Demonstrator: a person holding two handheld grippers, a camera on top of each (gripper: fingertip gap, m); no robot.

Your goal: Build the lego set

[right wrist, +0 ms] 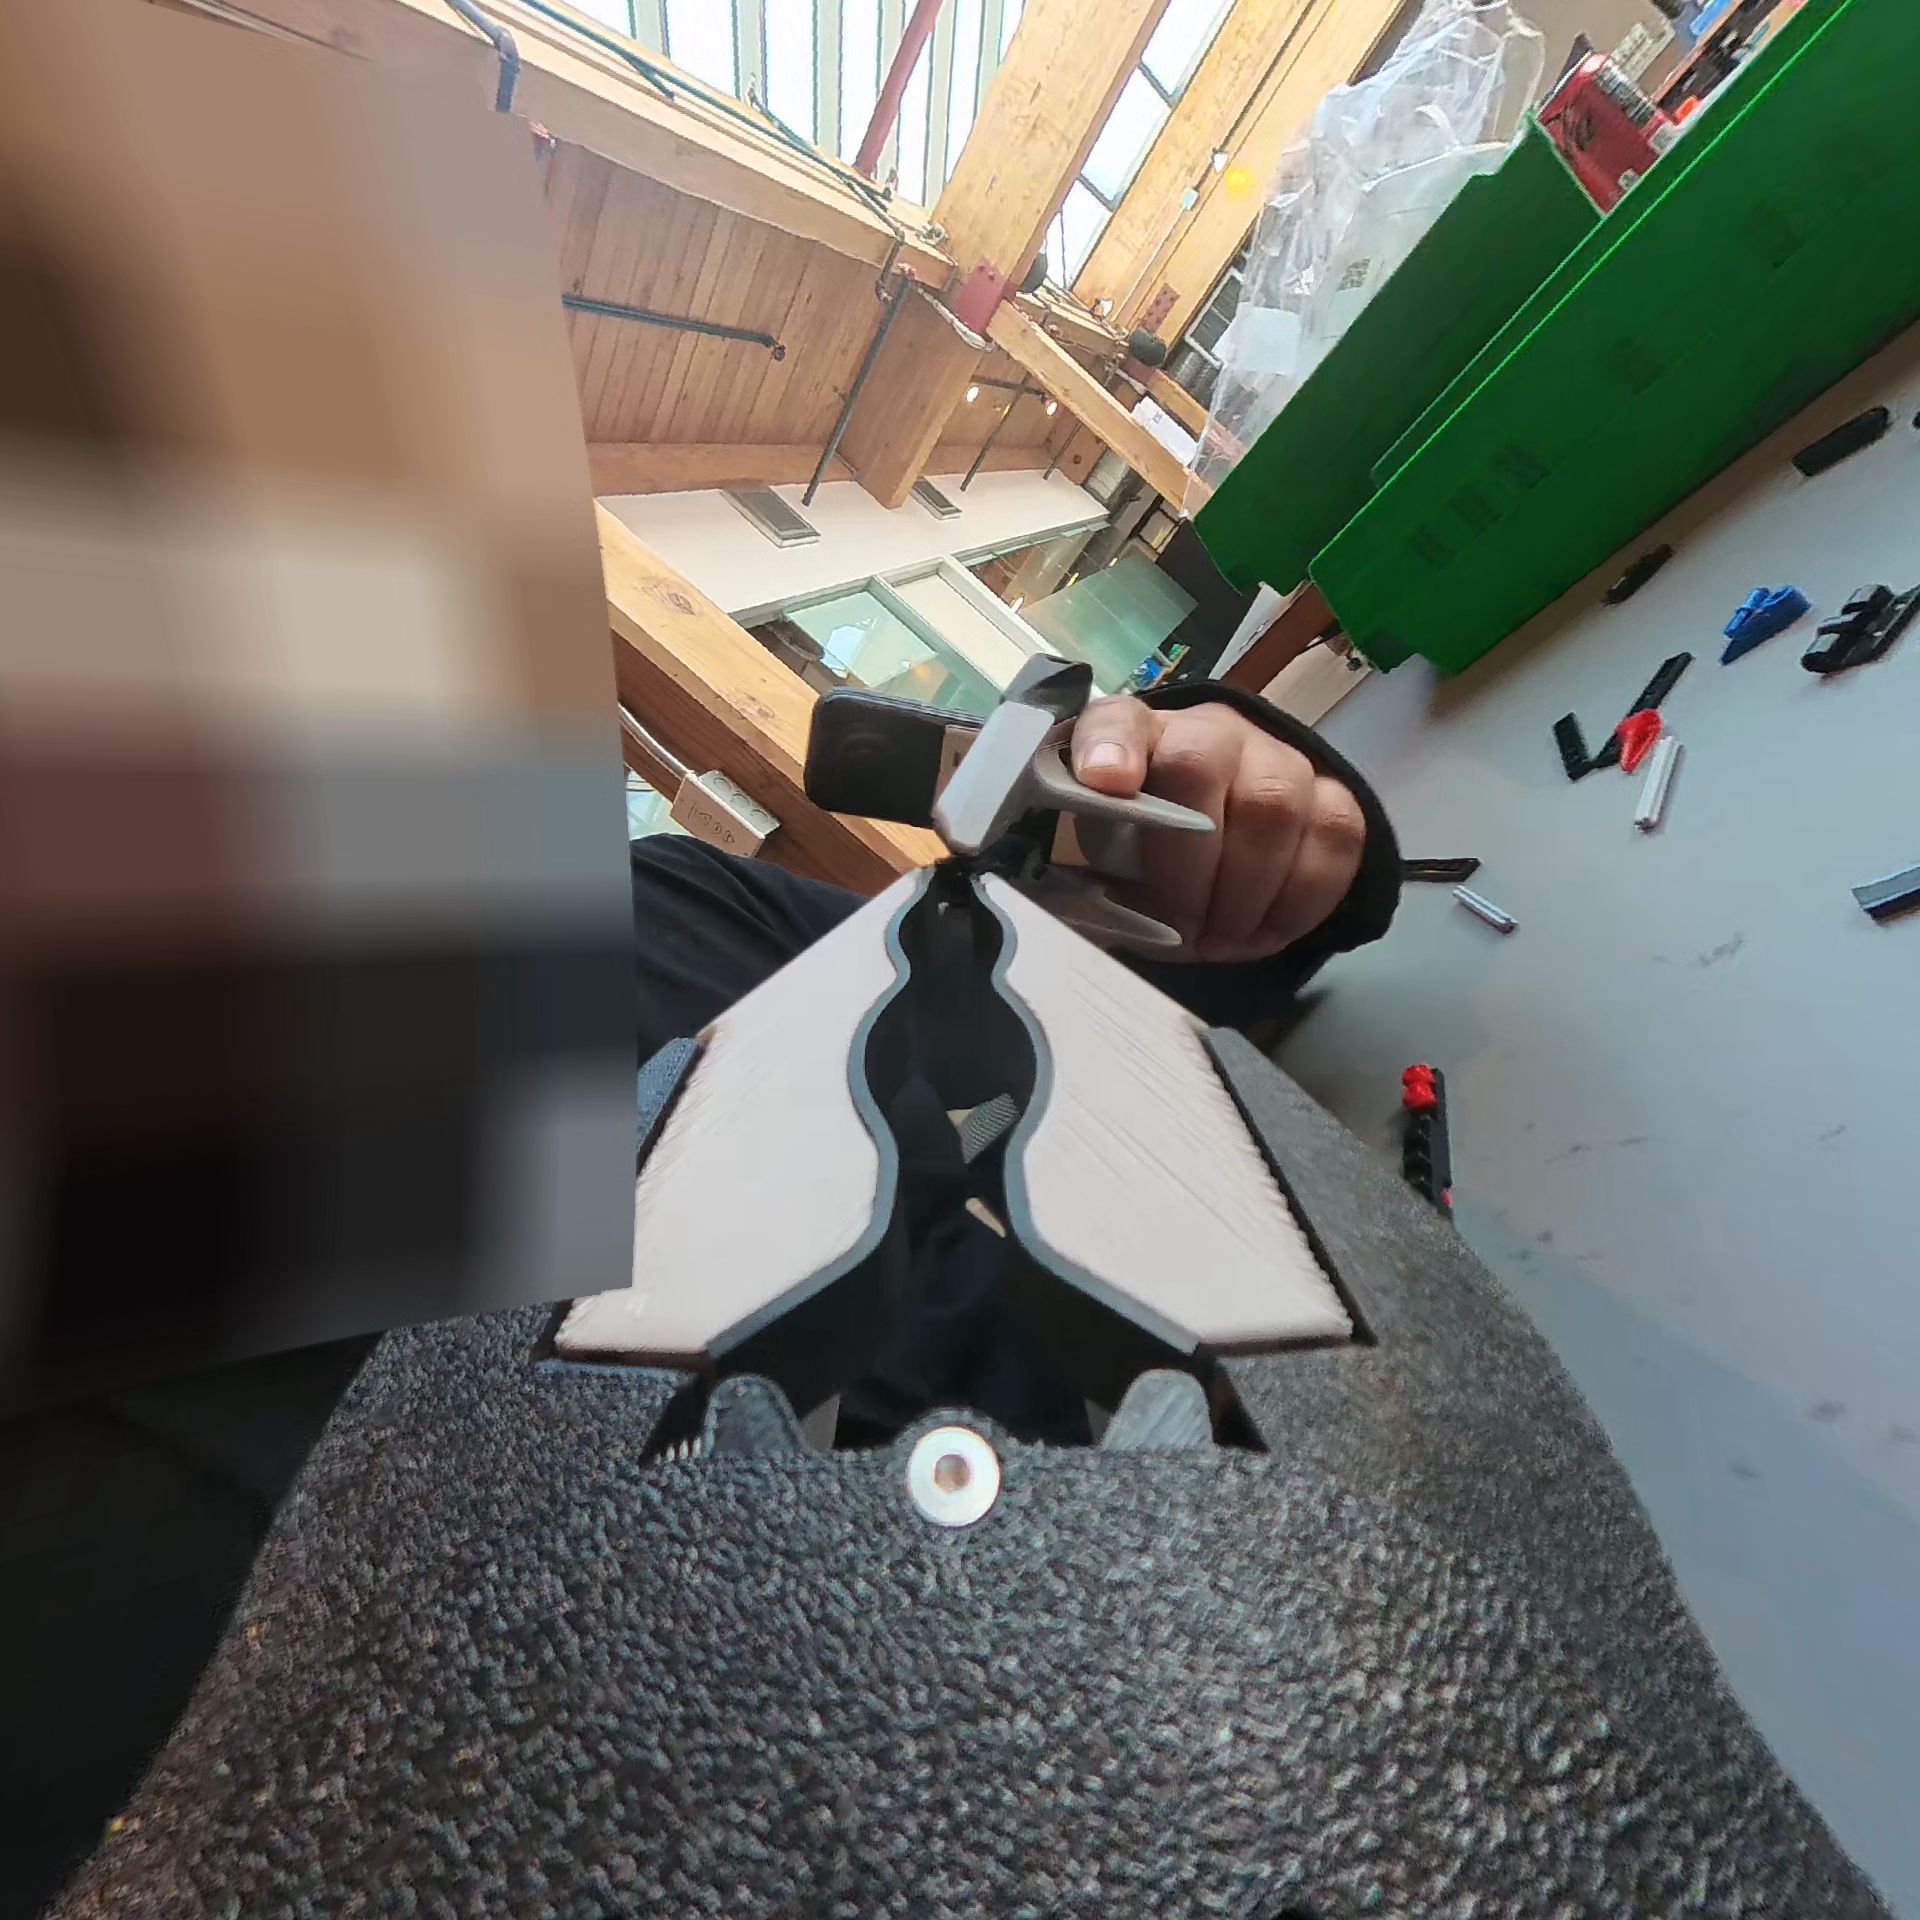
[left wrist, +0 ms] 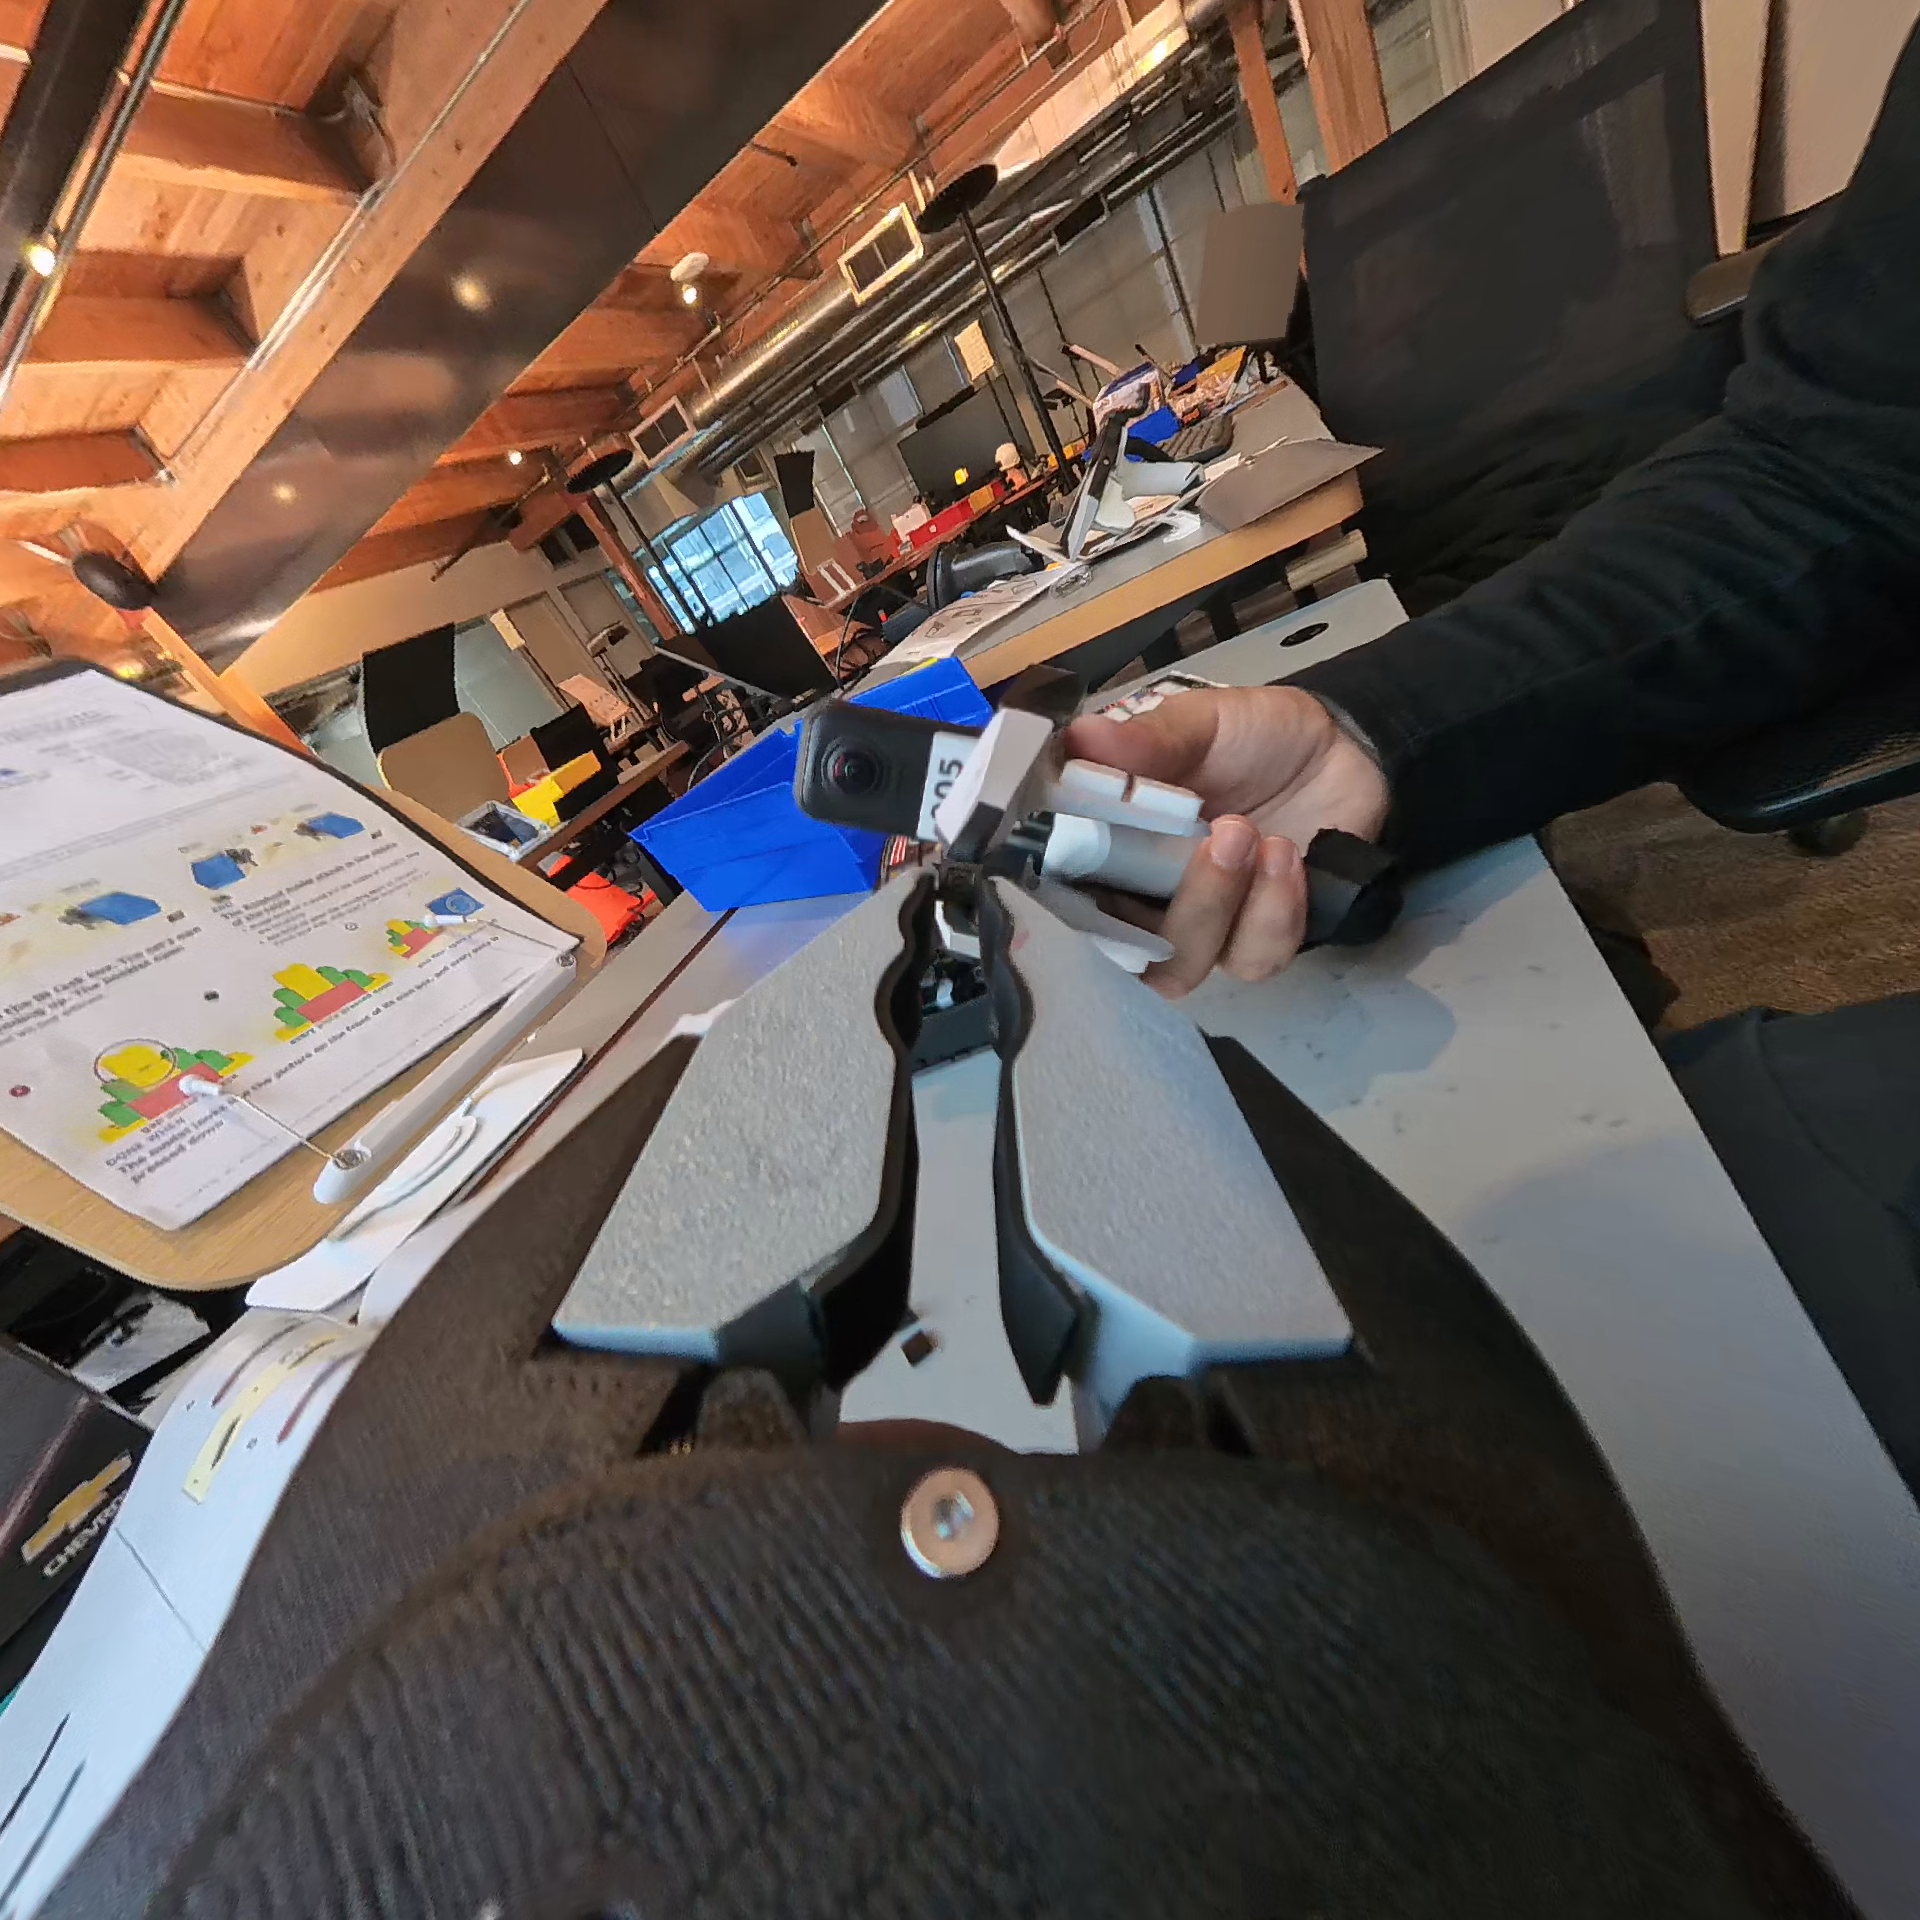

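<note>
Above the grey table (left wrist: 1507, 1143), both the left gripper (left wrist: 954, 883) and right gripper (right wrist: 954, 883) pinch, tip to tip, one tiny dark lego piece (left wrist: 958, 885), light, rigid and slippery, best held by its flat sides.

My left gripper (left wrist: 954, 894) and right gripper (right wrist: 951, 883) meet tip to tip, raised off the table — both with jaws nearly closed on something small and dark I can't identify. Each hand (left wrist: 1236, 831) (right wrist: 1236, 831) grips its handle at two o'clock.
</note>
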